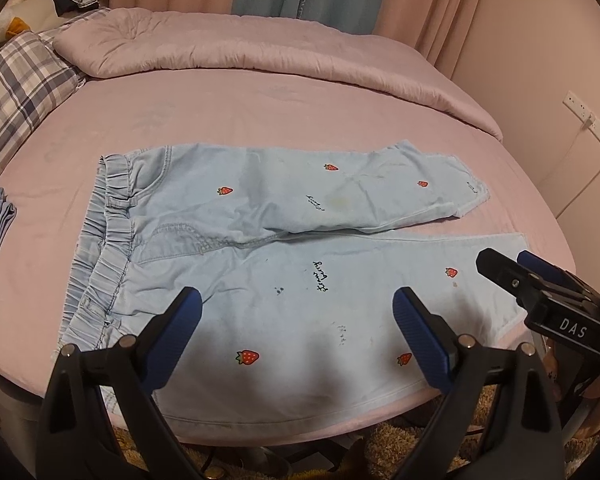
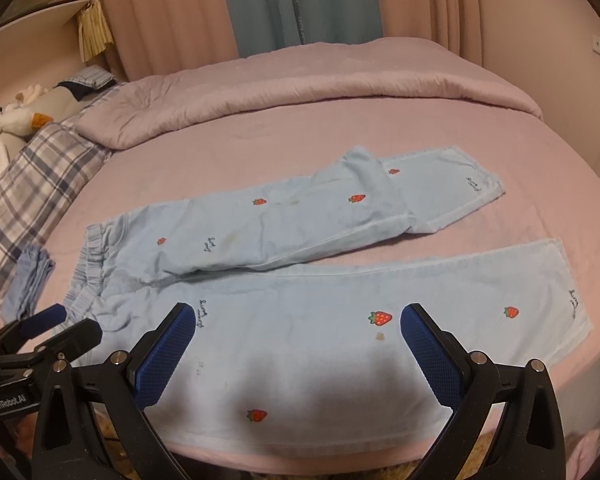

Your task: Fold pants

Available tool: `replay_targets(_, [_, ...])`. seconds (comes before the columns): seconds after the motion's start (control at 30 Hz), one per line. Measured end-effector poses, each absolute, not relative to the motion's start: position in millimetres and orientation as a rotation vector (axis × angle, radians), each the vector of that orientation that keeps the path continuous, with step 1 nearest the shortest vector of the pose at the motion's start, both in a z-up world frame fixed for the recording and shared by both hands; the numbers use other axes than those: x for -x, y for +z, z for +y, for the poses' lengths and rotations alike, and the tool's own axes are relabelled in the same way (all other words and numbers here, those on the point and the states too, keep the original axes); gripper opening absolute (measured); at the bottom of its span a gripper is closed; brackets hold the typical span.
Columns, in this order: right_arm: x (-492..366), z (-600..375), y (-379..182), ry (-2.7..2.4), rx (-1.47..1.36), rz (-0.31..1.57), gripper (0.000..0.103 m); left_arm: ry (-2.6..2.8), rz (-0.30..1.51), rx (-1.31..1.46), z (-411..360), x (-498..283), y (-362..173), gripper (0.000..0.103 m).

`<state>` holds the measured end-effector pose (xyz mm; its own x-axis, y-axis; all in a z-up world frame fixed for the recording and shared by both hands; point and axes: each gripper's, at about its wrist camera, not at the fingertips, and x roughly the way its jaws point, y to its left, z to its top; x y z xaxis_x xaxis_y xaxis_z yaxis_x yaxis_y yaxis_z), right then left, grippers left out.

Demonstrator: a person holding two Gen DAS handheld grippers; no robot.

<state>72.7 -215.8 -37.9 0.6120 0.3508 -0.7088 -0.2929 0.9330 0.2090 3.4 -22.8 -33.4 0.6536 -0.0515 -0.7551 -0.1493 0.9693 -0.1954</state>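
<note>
A pair of light blue cotton pants [image 1: 284,264] printed with red strawberries lay flat on the pink-sheeted bed [image 1: 260,108], along its near edge, legs apart, the elastic waistband toward the plaid pillow [image 1: 16,92] at the left edge. The left gripper [image 1: 296,328] hovered over the near leg, its blue-padded fingers [image 1: 180,332] spread wide and holding nothing. The right gripper [image 2: 298,344] hung likewise over that leg nearer the hem, fingers [image 2: 432,356] wide apart and empty. A folded pink quilt [image 2: 300,84] lay along the far edge.
</note>
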Motion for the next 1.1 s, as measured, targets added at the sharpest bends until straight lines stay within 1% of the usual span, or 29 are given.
replay_targets(1.1, [-78.3,-223.6,-43.6,0.351,-0.112,0.879,0.102,0.042,0.889,0.248,-24.1,-4.6,-38.6,0.092])
